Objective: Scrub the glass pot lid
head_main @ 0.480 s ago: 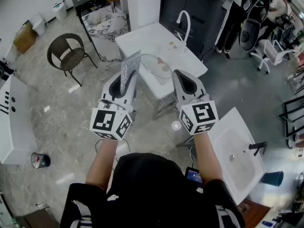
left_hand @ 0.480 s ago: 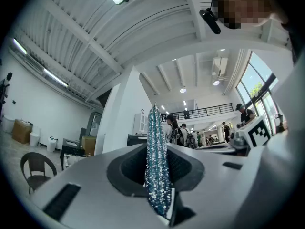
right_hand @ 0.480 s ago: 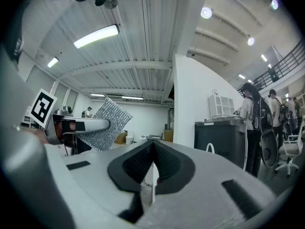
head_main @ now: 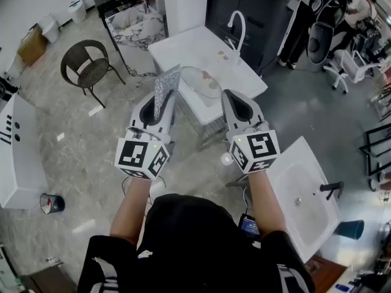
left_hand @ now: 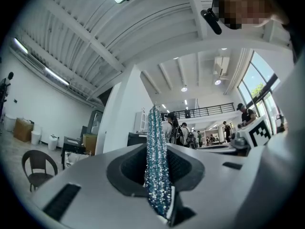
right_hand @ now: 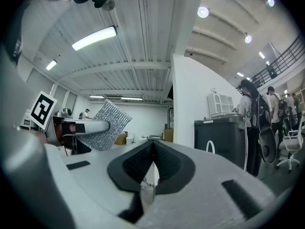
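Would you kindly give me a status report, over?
Left tongs shut on pad. Right tongs shut, empty. Lid on table, untouched. Nothing in the way.

A round, clear glass lid (head_main: 201,85) lay flat on a white counter (head_main: 183,47), close to its near edge. A silvery, glittering square pad (head_main: 166,90) stood upright in the air, pinched by its lower edge in the left gripper (head_main: 160,105). It was to the near left of the lid and apart from it.
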Demonstrator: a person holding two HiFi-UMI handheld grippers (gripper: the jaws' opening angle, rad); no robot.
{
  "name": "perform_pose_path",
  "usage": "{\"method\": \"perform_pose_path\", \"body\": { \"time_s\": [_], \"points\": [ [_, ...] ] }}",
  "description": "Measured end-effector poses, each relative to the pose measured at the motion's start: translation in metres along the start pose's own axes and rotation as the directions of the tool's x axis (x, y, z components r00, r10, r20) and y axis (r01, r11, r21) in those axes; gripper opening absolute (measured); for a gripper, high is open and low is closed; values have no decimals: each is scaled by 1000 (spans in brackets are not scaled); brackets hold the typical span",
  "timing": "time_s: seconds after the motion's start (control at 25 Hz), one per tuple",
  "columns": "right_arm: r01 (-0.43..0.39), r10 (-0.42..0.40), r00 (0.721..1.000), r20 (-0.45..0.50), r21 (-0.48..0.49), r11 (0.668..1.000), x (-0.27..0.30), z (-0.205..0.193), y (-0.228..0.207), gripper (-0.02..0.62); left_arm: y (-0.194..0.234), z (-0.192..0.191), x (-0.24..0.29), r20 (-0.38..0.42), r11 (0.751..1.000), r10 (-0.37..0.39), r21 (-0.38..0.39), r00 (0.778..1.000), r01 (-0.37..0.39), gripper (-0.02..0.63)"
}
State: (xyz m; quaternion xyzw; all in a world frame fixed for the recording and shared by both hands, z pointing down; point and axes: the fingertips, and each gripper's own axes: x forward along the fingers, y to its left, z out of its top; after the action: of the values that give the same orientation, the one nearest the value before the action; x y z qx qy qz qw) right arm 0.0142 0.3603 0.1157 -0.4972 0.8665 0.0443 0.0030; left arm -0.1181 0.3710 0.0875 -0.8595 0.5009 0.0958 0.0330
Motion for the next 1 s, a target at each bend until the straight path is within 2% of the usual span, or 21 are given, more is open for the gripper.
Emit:
{"method": "perform_pose_path", "body": {
  "time_s": [0.52,0.68,0.84,1.0],
  "points": [
    [-12,13,999,-37,24,1000,23,-21,-11,-2,15,-21,20,-34,1000,12,-11,999,-12,75],
    [-24,24,999,-49,14,1000,44,-29,-13,-2,28,-30,35,-46,1000,21,7,999,-21,75],
    [-44,43,997,-56,-11,999,69,-33,-18,-2,47,-41,54,-56,999,28,-30,998,-30,75],
    [-46,44,997,-62,-18,999,99,-37,-28,-2,67,-48,80,-61,999,25,-25,998,-27,75]
  ]
}}
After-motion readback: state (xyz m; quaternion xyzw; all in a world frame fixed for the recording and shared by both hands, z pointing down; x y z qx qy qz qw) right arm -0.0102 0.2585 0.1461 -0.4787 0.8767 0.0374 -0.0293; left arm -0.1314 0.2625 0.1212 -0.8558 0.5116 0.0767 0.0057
